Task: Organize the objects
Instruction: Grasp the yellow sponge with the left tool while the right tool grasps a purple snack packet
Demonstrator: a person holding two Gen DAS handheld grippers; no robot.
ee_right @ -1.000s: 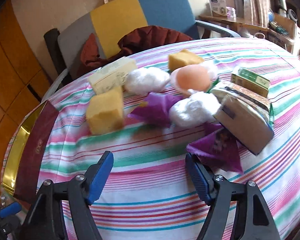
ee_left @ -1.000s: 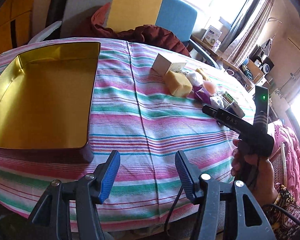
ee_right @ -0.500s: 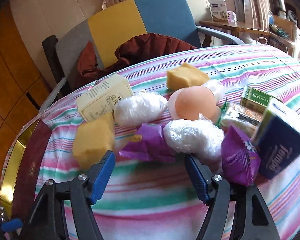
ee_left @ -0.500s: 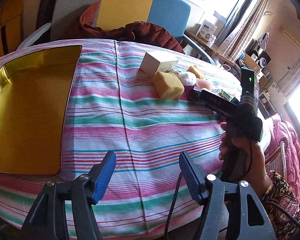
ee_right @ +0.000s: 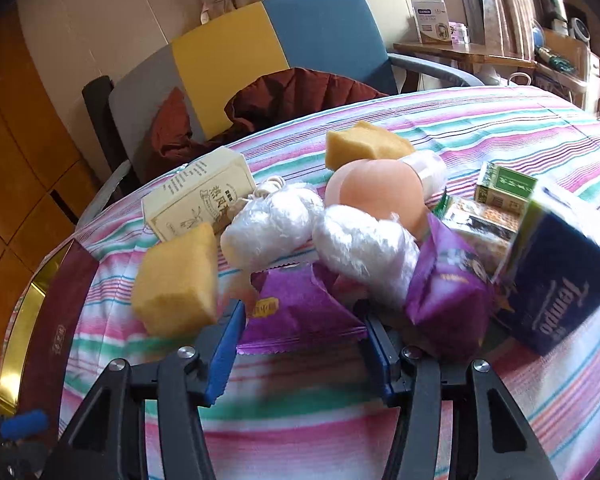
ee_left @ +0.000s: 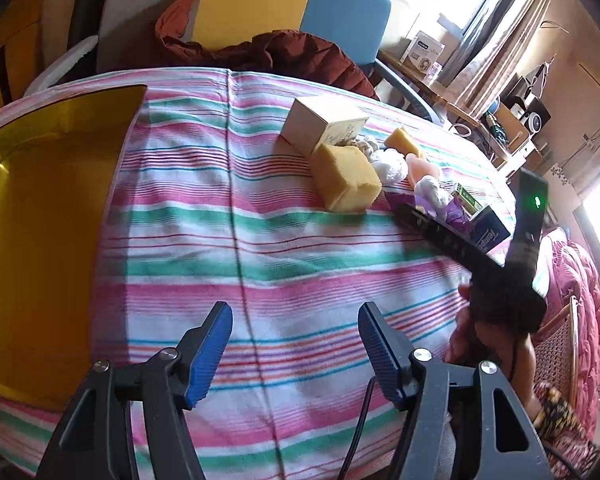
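A pile of objects lies on the striped tablecloth. In the right wrist view my right gripper (ee_right: pixel 302 344) is open, its jaws on either side of a flat purple packet (ee_right: pixel 300 308). Behind it are two white plastic-wrapped bundles (ee_right: pixel 360 248), a peach ball (ee_right: pixel 376 192), two yellow sponges (ee_right: pixel 176 284), a cream box (ee_right: pixel 200 200), a second purple packet (ee_right: pixel 448 300) and a blue Tempo tissue pack (ee_right: pixel 560 280). My left gripper (ee_left: pixel 294 346) is open and empty above bare cloth. A gold-lined box (ee_left: pixel 40 220) lies at its left.
A green box (ee_right: pixel 504 184) and a patterned pack (ee_right: pixel 480 220) sit behind the tissue pack. A chair with a dark red jacket (ee_right: pixel 292 96) stands beyond the table's far edge. The right gripper's body (ee_left: pixel 480 248) reaches toward the pile in the left wrist view.
My right gripper has moved forward into the pile and now has the flat purple packet between its open jaws. My left gripper has shifted right, so the gold box slides toward the left edge.
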